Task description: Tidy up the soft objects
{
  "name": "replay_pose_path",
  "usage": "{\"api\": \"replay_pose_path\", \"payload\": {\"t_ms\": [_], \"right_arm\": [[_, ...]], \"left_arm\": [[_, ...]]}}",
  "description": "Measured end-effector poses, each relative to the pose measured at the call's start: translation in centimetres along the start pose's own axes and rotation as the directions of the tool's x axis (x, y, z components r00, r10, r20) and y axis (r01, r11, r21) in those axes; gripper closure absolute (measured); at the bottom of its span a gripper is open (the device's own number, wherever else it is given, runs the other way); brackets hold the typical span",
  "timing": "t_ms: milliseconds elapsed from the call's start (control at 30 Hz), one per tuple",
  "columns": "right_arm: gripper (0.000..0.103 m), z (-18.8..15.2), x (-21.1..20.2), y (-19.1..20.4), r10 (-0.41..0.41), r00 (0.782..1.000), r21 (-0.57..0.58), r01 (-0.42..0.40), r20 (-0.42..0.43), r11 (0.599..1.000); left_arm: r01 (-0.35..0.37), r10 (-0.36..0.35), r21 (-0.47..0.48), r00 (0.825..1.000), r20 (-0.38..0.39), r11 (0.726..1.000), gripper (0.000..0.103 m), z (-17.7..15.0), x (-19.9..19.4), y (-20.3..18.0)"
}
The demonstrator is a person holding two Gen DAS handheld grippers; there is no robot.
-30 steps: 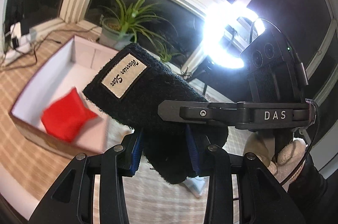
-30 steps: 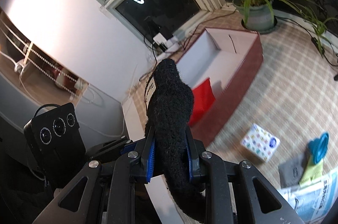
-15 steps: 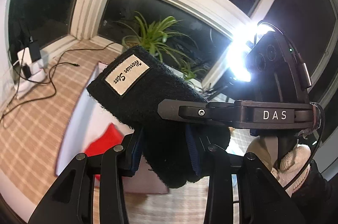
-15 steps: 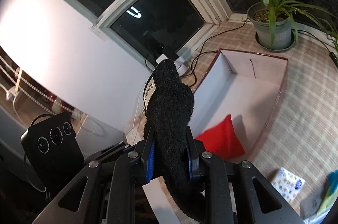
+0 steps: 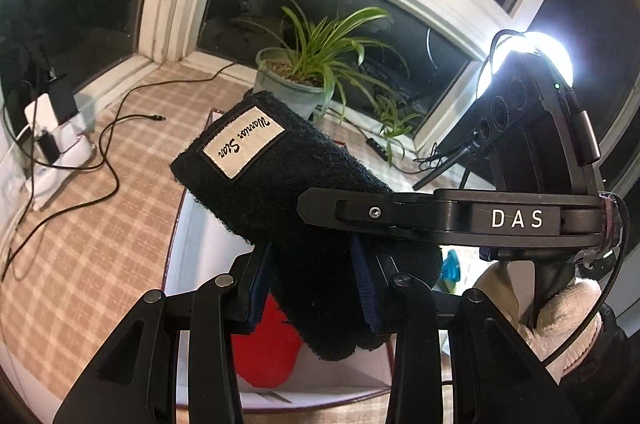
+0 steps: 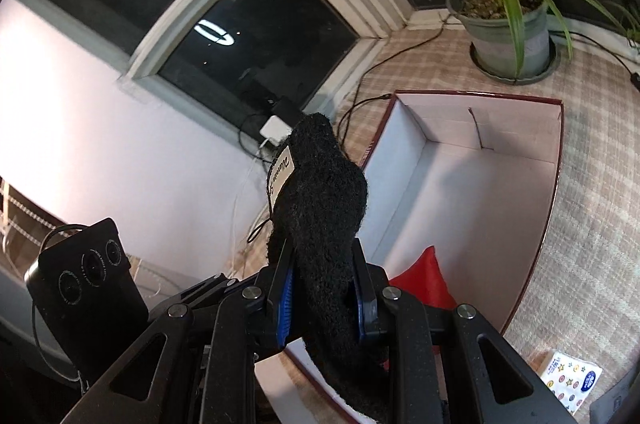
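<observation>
A folded black fleece cloth [image 5: 288,184] with a white "Warrior Star" label is held up by both grippers at once. My left gripper [image 5: 316,284] is shut on its lower part. My right gripper [image 6: 322,296] is shut on the same cloth [image 6: 324,192], and one of its fingers [image 5: 440,216] crosses the cloth in the left wrist view. The cloth hangs over a white-lined, red-sided box [image 6: 440,184], whose wall [image 5: 188,224] shows under the left gripper. A red bean bag [image 6: 424,284] lies inside the box, partly hidden by the cloth [image 5: 264,348].
A potted plant [image 6: 512,36] stands beyond the box by the window. Cables [image 5: 108,144] and a charger [image 5: 52,140] lie at the left on the checked mat. A patterned tissue packet [image 6: 568,384] sits right of the box. A gloved hand [image 5: 568,320] holds the right gripper.
Both grippers carried the black cloth across to above the box. The box and red bean bag now sit closer and lower in both views. The grips are unchanged.
</observation>
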State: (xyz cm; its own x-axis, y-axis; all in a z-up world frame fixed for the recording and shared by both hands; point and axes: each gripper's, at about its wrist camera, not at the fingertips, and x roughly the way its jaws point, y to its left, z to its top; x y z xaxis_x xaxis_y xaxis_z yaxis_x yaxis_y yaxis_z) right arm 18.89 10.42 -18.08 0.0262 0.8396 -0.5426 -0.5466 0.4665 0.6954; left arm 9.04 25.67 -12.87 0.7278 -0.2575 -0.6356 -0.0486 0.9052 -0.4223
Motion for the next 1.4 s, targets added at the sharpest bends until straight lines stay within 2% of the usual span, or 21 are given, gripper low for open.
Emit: {"api": "replay_pose_path", "payload": {"t_ms": [167, 300, 367, 433, 667, 967, 1100, 1267, 1400], "right_arm": [[0.082, 0.6, 1.5, -1.1, -0.035, 0.999, 0.018, 0.035, -0.006, 0.999], [0.079, 0.8, 2.3, -1.8, -0.072, 0.997, 0.025, 0.073, -0.009, 0.997], [0.074, 1.0, 2.6, -2.1, -0.100, 0.995, 0.028, 0.101, -0.011, 0.995], [0.054, 1.2, 2.7, -2.4, -0.140, 0.990, 0.037, 0.139, 0.001, 0.990], [0.048, 1.7, 2.3, -2.3, -0.218, 0.975, 0.011, 0.218, 0.028, 0.976], [0.044, 0.8, 1.3, -1.0, -0.339, 0.938, -0.074, 0.344, 0.071, 0.936], [0.044, 0.1, 0.2, -0.4, -0.392, 0.913, -0.102, 0.403, 0.108, 0.910], [0.044, -1.1, -1.1, 0.7, -0.463, 0.873, -0.146, 0.484, 0.155, 0.863], [0.044, -2.1, -2.7, 1.1, -0.488, 0.851, -0.160, 0.518, 0.192, 0.840]], "left_arm": [[-0.010, 0.010, -0.005, 0.999, -0.044, 1.000, 0.068, 0.4, 1.7, 0.7], [-0.047, 0.046, -0.006, 0.997, -0.066, 0.999, 0.068, 0.5, 2.6, 1.1], [-0.058, 0.057, -0.006, 0.995, -0.079, 0.998, 0.068, 0.6, 3.0, 1.3], [-0.070, 0.070, -0.006, 0.994, -0.081, 0.998, 0.066, 0.6, 3.1, 1.7], [-0.100, 0.100, 0.007, 0.992, -0.078, 0.995, 0.065, 0.6, 2.9, 2.4], [-0.111, 0.112, 0.019, 0.991, -0.068, 0.994, 0.065, 0.2, 2.3, 2.3], [-0.112, 0.113, 0.024, 0.992, -0.061, 0.993, 0.065, -0.1, 2.0, 1.9], [-0.112, 0.114, 0.042, 0.992, -0.054, 0.993, 0.065, -0.5, 1.5, 0.9], [-0.111, 0.114, 0.064, 0.992, -0.044, 0.992, 0.065, -0.9, 1.0, -0.1]]}}
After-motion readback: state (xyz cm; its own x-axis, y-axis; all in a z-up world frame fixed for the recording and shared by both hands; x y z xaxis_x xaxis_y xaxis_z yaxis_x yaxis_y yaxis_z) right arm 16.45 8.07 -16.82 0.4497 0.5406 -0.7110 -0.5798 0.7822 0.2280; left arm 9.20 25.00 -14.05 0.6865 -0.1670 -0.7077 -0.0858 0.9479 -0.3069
